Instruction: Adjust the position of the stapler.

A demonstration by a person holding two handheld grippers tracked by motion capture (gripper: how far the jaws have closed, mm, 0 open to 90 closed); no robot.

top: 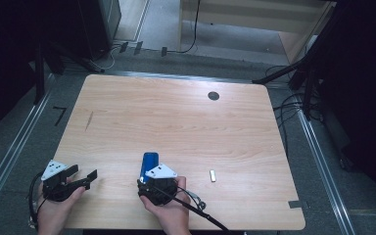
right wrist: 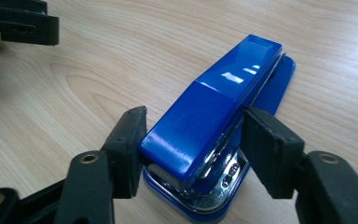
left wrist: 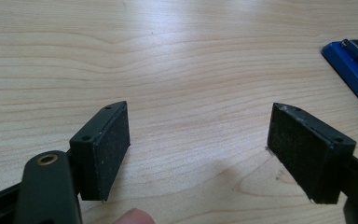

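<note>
The stapler [right wrist: 214, 121] is a glossy blue wedge with a smooth plastic top, a flat blue base and bright chrome metal at its rear end; it lies flat on the pale wood-grain surface [top: 176, 117], near the front edge and about midway along it. The right gripper [right wrist: 193, 144] straddles the stapler's rear end: its matt black, block-shaped fingers [right wrist: 270, 149] sit on either side, the left pad against the blue shell and the right one close beside the chrome, though whether that one presses I cannot tell. The right gripper view reveals this chrome and the base, which the high view hides beneath the grey plate. The high view adds a small white block [top: 212, 176] to the right of the stapler and a dark round hole [top: 213, 96] well beyond it. The left gripper [left wrist: 198, 140], well to the left of the stapler, is held level in the hand, fingers spread wide over bare wood.
</note>
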